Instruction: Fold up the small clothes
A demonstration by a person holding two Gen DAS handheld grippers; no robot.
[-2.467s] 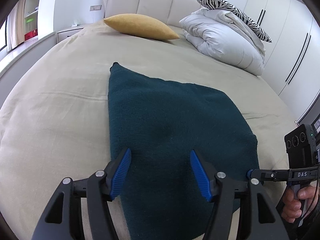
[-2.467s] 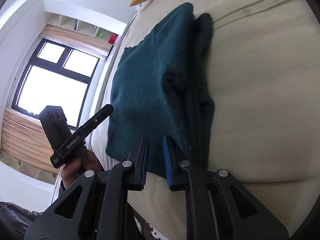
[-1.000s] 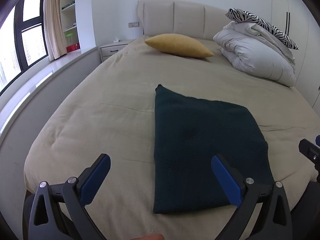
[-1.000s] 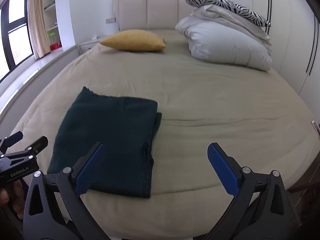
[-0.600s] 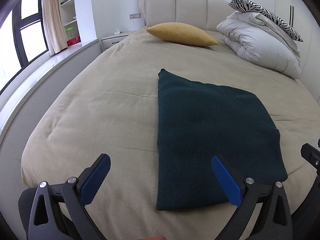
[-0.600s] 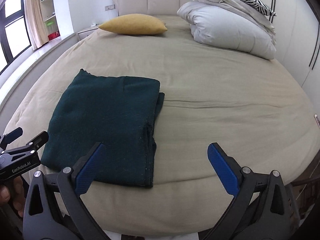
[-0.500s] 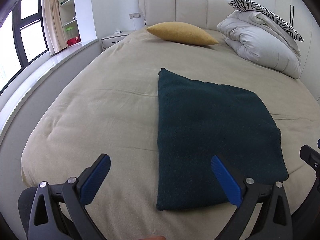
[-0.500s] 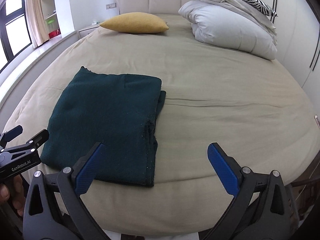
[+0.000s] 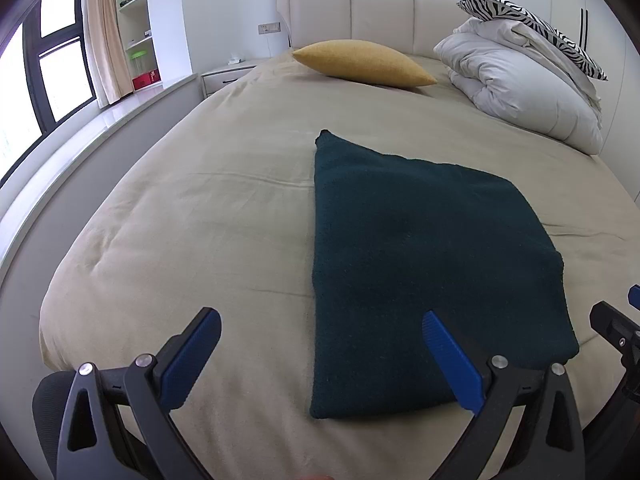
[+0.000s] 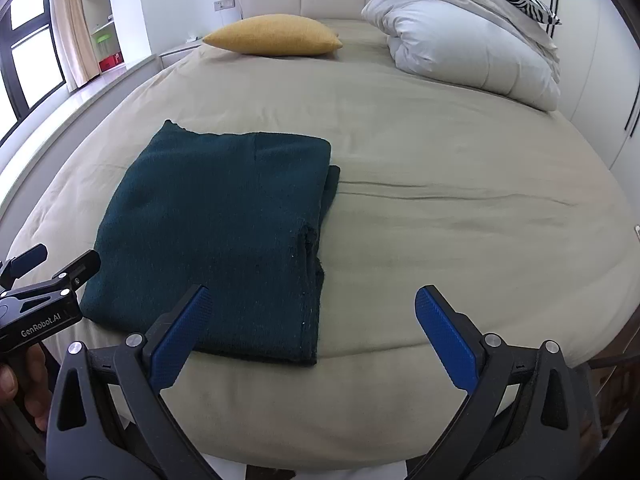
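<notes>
Garment (image 10: 216, 220): dark green, folded flat near foot edge of bed (image 10: 440, 160).
Left claw (image 9: 320, 360): spread, empty.
Right claw (image 10: 312, 332): spread, empty.
Risk: loose layers along right edge, likely to splay if nudged.

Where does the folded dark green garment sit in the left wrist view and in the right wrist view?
Left wrist view: the folded dark green garment lies right of centre, reaching toward the right finger.
Right wrist view: it lies left of centre, just beyond the left finger.
Shared landmark: the yellow pillow near the headboard.
</notes>
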